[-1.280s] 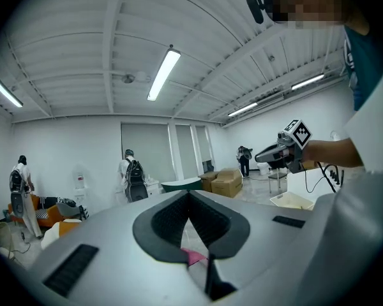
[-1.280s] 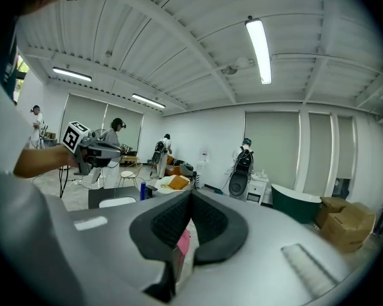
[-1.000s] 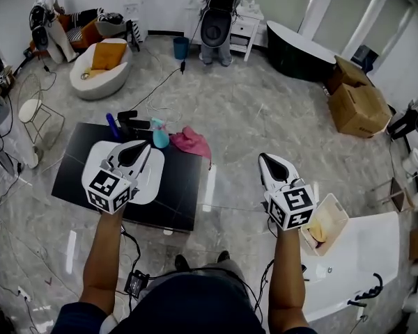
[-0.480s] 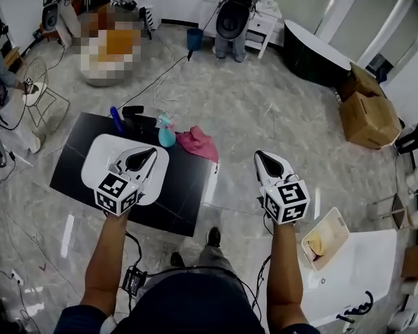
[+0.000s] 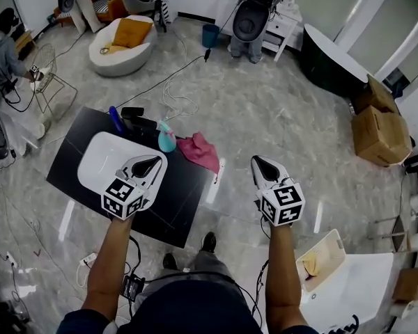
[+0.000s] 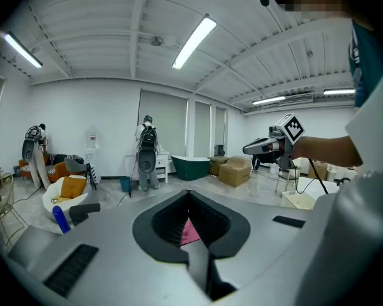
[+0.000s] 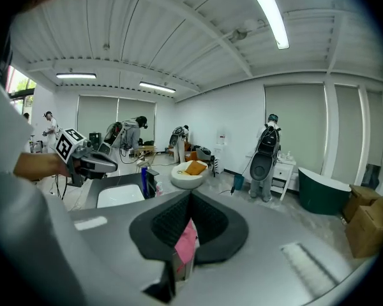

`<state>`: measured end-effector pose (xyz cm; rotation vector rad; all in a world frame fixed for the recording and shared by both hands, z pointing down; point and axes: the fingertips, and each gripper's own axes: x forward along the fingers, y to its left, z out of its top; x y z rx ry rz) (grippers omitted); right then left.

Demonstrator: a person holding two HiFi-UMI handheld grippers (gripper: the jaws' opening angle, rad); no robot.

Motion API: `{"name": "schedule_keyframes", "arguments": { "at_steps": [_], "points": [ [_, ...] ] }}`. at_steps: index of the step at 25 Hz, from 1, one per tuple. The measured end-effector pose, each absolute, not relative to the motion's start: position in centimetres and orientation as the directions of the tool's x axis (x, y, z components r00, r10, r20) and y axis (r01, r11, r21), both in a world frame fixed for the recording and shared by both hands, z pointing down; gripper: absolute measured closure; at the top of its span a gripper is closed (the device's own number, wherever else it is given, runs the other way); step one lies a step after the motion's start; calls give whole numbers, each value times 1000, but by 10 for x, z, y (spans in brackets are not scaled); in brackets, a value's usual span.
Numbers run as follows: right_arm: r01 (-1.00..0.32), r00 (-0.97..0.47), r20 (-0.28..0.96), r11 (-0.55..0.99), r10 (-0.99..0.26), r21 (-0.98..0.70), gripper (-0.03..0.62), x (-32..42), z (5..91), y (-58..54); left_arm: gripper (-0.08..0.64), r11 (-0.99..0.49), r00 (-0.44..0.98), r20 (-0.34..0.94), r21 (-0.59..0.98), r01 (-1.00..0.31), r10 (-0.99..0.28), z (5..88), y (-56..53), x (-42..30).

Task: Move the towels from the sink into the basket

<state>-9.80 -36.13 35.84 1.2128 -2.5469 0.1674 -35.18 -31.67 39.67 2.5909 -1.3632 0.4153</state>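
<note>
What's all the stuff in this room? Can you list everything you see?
sink: one, white, set in the counter at left
counter: one, black, on the floor at left
towel: one, pink, on the counter's far right corner, beside the sink
spray bottle: one, teal, on the counter behind the sink
bottle: one, blue, at the counter's far edge
basket: one, cream, on the table at bottom right
table: one, white, bottom right
cardboard boxes: two, brown, on the floor at right
bathtub: one, dark green, far right
bin: one, blue, near the far wall
left claw: white and black, shut, over the sink
right claw: white and black, shut, over the floor
</note>
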Motion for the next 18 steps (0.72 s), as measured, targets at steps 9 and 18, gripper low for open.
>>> {"name": "schedule_keyframes", "arguments": {
  "at_steps": [9, 18],
  "points": [
    [-733, -634, 394, 679, -665, -34, 579, -98, 419, -411, 552, -532, 518, 399, 84, -843, -757, 456, -356, -330],
    [-704, -664, 459, 701, -590, -118, 554, -104, 496, -446, 552, -509, 501, 487, 127, -851, -716, 533, -394, -314]
  ]
}}
